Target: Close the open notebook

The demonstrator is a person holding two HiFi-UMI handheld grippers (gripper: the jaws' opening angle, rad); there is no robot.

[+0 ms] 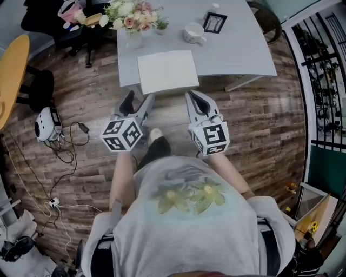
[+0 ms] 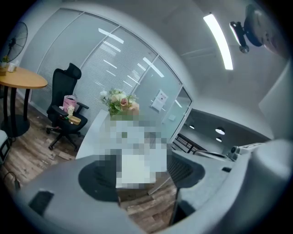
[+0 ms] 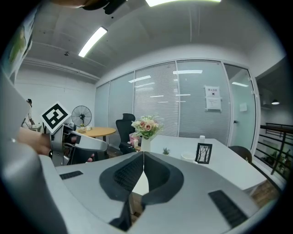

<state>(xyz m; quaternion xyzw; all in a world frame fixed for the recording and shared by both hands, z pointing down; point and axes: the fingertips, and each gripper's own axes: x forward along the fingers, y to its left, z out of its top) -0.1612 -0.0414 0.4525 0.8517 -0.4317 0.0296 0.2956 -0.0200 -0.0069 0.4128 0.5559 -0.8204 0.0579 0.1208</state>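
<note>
A white notebook (image 1: 167,70) lies flat at the near edge of the grey table (image 1: 243,54); I cannot tell whether it lies open. Both grippers hover over the wooden floor just short of that edge, apart from the notebook. My left gripper (image 1: 138,101) stands open with nothing between its fingers. In the left gripper view the left gripper (image 2: 142,176) frames the white notebook (image 2: 135,171), which is blurred there. My right gripper (image 1: 193,97) is shut and empty. In the right gripper view the right gripper (image 3: 143,156) has its tips touching, with a sliver of notebook (image 3: 143,183) below.
On the table's far side stand a vase of flowers (image 1: 132,19), a white cup (image 1: 193,33) and a small picture frame (image 1: 214,21). A yellow round table (image 1: 13,70) and a black chair (image 1: 48,16) are at the left. A white device (image 1: 47,123) with cables lies on the floor.
</note>
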